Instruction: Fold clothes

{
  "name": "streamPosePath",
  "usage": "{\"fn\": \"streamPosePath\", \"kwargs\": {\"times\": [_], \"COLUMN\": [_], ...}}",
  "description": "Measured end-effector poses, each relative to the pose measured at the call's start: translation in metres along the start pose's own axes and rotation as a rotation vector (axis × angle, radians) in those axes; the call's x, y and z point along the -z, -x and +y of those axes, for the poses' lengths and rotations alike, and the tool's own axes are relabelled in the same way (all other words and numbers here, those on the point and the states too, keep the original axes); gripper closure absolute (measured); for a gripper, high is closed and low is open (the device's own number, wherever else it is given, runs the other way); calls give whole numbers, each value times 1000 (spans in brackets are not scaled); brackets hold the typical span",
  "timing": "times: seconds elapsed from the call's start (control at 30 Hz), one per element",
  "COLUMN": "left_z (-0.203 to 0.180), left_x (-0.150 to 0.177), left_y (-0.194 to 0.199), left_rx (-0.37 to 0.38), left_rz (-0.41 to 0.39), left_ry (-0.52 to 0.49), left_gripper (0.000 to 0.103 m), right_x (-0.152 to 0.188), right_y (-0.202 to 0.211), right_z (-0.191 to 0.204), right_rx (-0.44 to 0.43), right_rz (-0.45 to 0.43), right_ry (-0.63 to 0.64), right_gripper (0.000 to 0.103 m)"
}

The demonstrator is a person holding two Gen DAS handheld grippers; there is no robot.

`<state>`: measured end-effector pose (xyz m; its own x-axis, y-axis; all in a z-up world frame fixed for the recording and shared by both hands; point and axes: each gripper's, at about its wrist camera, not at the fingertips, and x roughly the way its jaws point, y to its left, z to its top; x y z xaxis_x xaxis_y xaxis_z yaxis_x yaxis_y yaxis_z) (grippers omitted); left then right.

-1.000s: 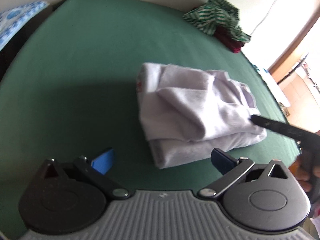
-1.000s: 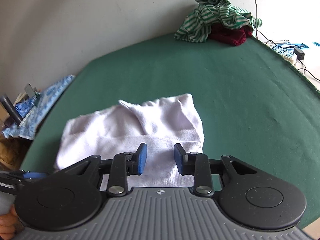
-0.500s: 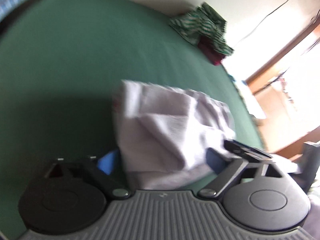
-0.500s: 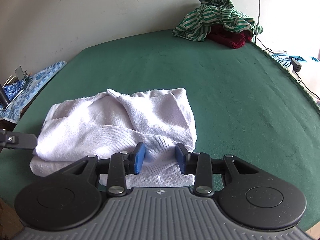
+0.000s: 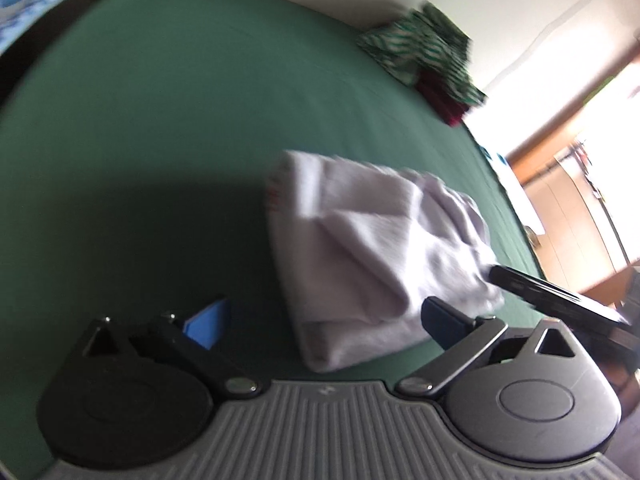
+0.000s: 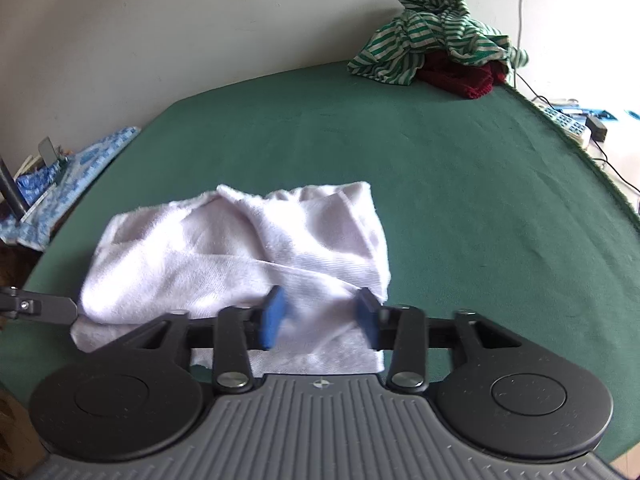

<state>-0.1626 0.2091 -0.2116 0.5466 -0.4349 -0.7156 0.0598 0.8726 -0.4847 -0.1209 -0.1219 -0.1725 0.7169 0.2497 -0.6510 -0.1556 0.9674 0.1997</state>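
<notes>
Folded white garment (image 6: pixel 240 256) on green desk (image 6: pixel 460 184), both hand-held grippers at its near edge.

Left hand-held gripper (image 5: pixel 320 320): jaws opening, about as wide as they go; the garment's near corner sits btwn the blue pads, w/ neither pad pressing on it. Right hand-held gripper (image 6: pixel 320 316): jaws opening, roughly halfway; cloth lies btwn its pads, no pinch visible, nothing held. Garment is bunched in layers near the desk's front edge. Striped green-white clothes (image 6: pixel 432 36) heaped over a dark red item (image 6: pixel 460 78) at the far corner, well apart from the garment. Blue patterned cloth (image 6: pixel 68 184) off the desk's left side.
</notes>
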Motion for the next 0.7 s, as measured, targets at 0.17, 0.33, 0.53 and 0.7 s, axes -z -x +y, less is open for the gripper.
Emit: {"fn": "streamPosePath", "kwargs": {"times": [0.17, 0.33, 0.53, 0.7], "left_z": [-9, -36, -33, -46], "left_x": [-39, -66, -60, -52], "left_y": [7, -32, -78, -43], "left_rx": [15, 44, -102, -115], "left_rz": [-134, -140, -73, -98], "left_ry": [19, -28, -14, -33], "left_gripper": [18, 30, 28, 12], "right_x": [-18, -45, -59, -69], "right_y": [15, -29, -77, -67], "right_z": [-25, -25, -23, -46], "right_rx": [-57, -140, -169, -253], "right_rz": [-85, -69, 28, 70], "right_ry": [-67, -104, -53, -58], "right_gripper": [67, 80, 81, 66]}}
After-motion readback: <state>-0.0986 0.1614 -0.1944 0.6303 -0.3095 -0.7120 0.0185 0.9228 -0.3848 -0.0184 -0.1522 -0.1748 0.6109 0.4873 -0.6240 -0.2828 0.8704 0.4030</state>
